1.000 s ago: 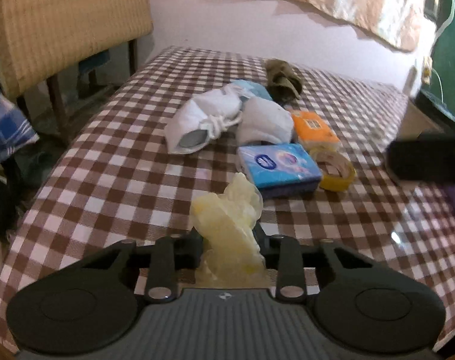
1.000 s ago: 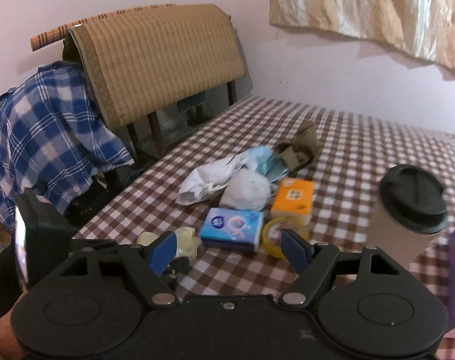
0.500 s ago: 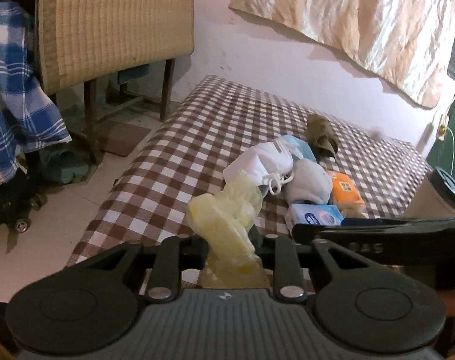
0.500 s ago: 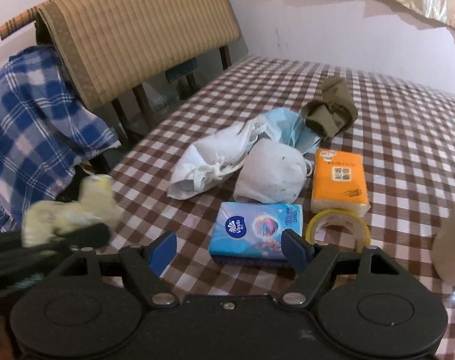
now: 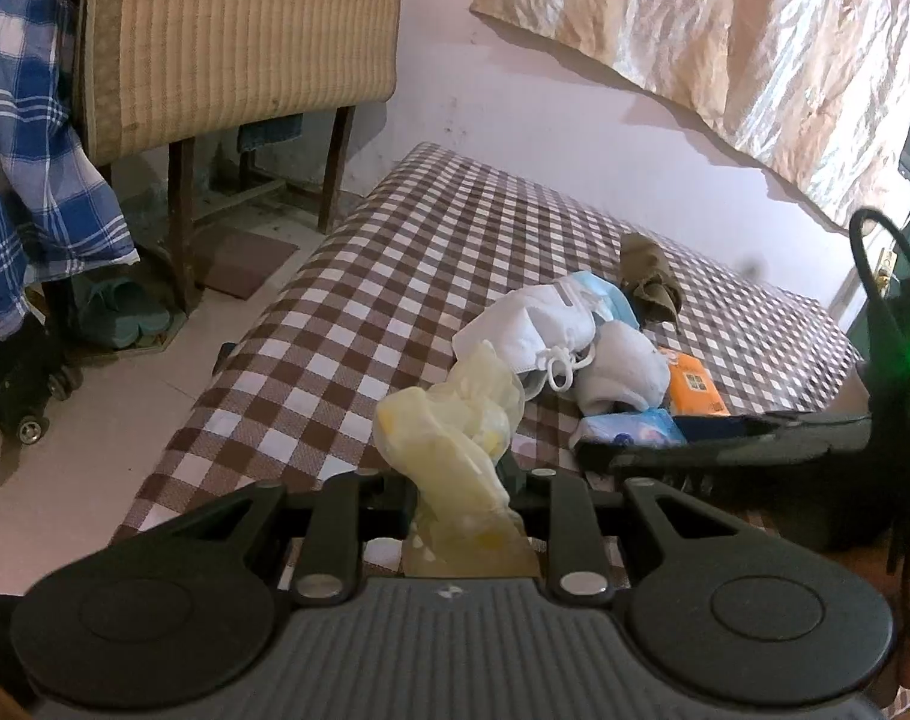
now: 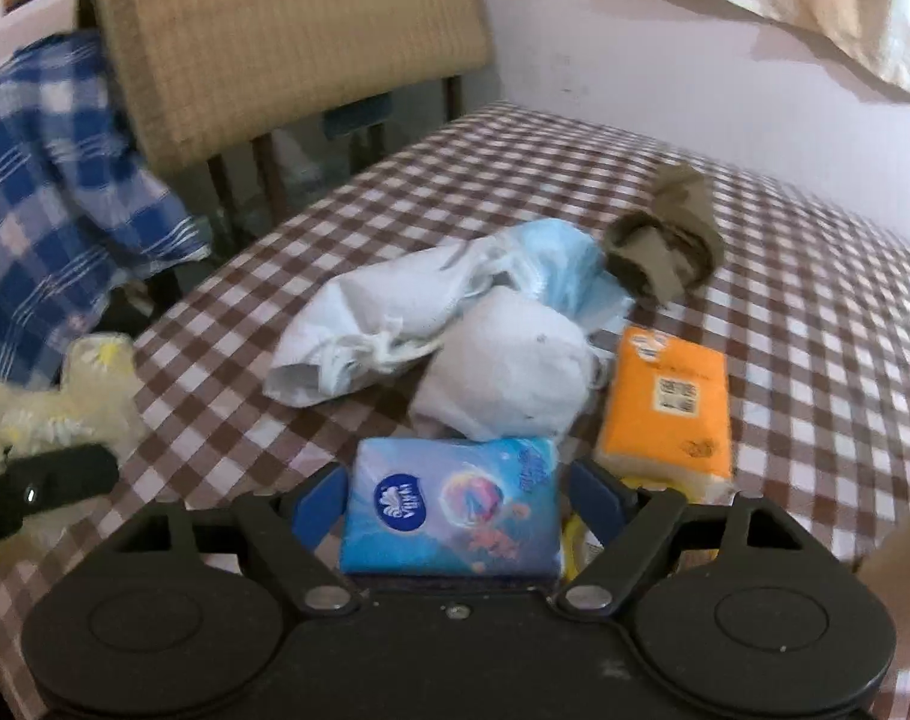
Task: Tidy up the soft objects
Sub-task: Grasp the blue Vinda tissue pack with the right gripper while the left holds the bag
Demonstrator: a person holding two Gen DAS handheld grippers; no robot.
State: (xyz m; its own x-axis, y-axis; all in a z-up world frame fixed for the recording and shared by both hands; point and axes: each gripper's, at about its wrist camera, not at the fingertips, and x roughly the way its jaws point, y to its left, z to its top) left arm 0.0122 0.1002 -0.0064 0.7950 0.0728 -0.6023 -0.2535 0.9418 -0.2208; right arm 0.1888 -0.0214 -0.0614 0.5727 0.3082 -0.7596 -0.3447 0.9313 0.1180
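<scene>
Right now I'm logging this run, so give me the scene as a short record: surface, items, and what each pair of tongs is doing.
surface: checked cloth
left tongs: shut on yellow glove, held above the cloth
right tongs: opening, astride blue tissue pack, pads not pressing it
beside the pack: orange tissue pack
pile behind: white masks, blue mask, olive cloth
</scene>
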